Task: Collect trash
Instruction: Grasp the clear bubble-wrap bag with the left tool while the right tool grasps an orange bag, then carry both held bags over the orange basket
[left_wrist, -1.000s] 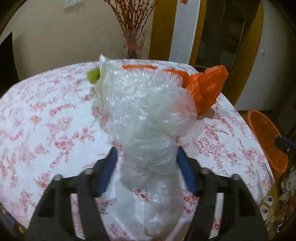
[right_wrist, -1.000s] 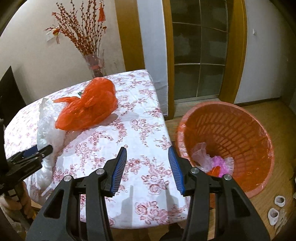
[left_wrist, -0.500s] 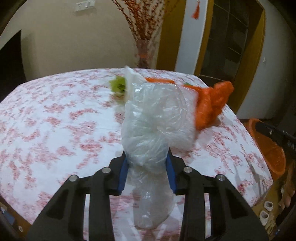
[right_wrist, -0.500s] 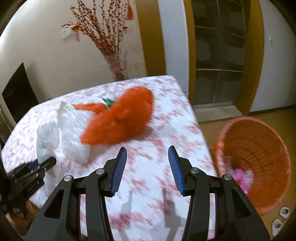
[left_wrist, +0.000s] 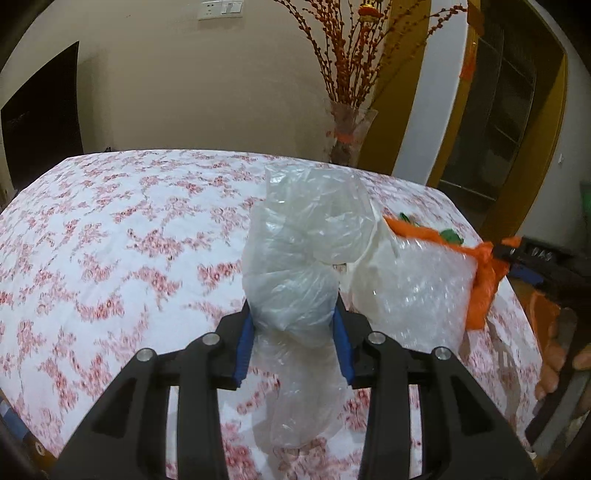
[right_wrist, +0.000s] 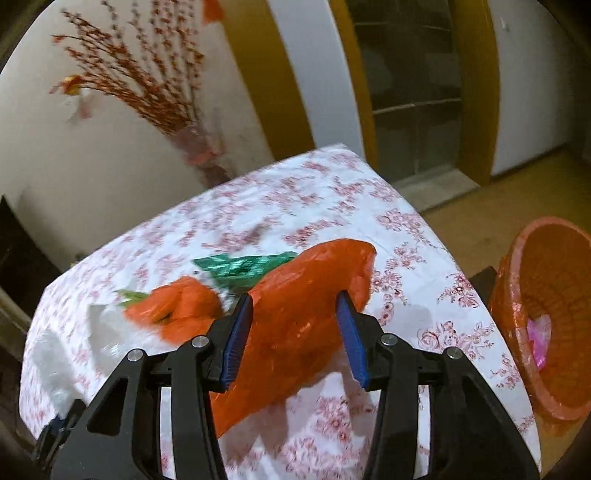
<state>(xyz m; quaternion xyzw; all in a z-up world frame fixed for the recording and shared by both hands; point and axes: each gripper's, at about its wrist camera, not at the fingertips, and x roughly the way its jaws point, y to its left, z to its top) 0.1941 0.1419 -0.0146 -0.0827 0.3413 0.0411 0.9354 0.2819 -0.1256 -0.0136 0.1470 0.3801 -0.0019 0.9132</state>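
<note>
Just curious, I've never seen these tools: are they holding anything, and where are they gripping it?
The left gripper pinches a clear plastic bag around its bunched middle. The right gripper is open around an orange bag, not yet holding it.

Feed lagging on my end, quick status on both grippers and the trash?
Left gripper shut on clear plastic bag. Right gripper open, straddling orange bag on the table. Orange bin unobstructed, right of the table.

Warm, dim indoor light. Strong fisheye bending with dark vignetted corners. Motion blur smears the floral tablecloth and red branches. Glare spots glint on the bubble wrap.
</note>
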